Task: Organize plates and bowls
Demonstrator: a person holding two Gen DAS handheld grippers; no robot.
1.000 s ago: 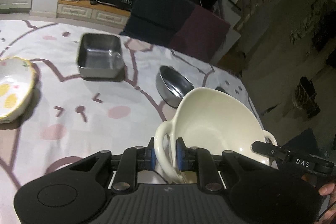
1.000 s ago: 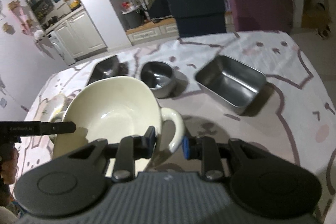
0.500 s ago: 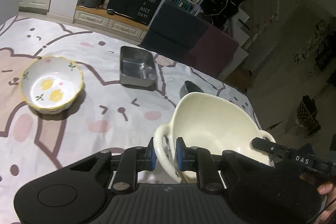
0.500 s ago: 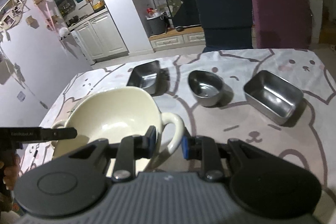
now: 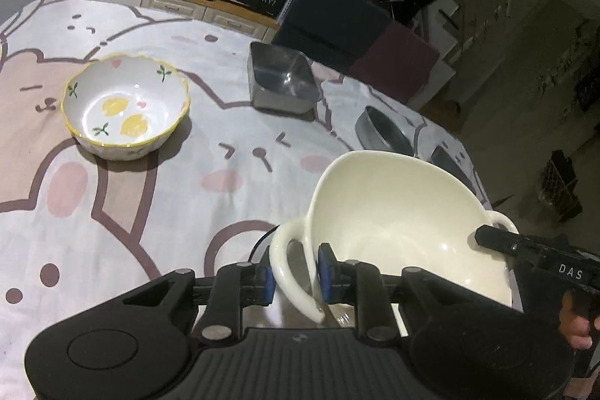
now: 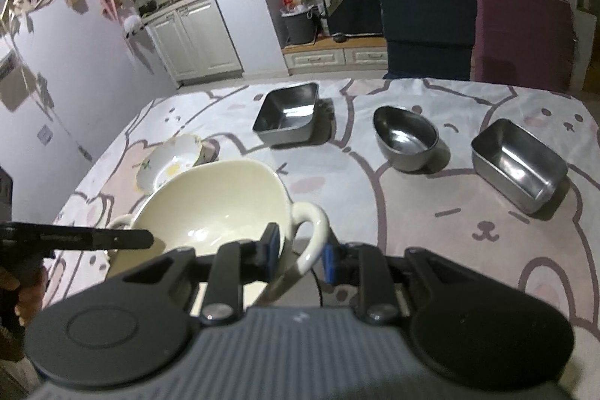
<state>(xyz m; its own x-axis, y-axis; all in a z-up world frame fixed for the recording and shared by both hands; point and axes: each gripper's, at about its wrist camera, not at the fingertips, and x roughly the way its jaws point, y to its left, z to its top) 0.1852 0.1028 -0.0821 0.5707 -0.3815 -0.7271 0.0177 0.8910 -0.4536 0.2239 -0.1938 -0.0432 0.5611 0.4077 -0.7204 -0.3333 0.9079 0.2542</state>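
Bear-printed cloth (image 5: 150,231) is being shown spread over the table, with chairs and kitchen shelves lying dim beyond it. At the left of the left wrist view, a lemon-patterned bowl (image 5: 125,111) is being seen upright on the cloth, well apart from everything else. Further right and back, a square steel dish (image 5: 281,81) is standing, and beyond it to the right a round steel bowl (image 5: 382,134) near the far edge.

Nearest the camera, right of centre, the cream bowl (image 5: 393,212) is being held tilted by its two loop handles. Whether its base is clear of the cloth cannot be told. Its left handle is being gripped between the pads of the left gripper (image 5: 294,282), whose narrowly set jaws are opening.

In the right wrist view, the other handle is being pinched by the right gripper (image 6: 300,253), its jaws set narrow with one pad inside the loop. At far right a rectangular steel tin (image 6: 519,164) is sitting beside the round bowl.
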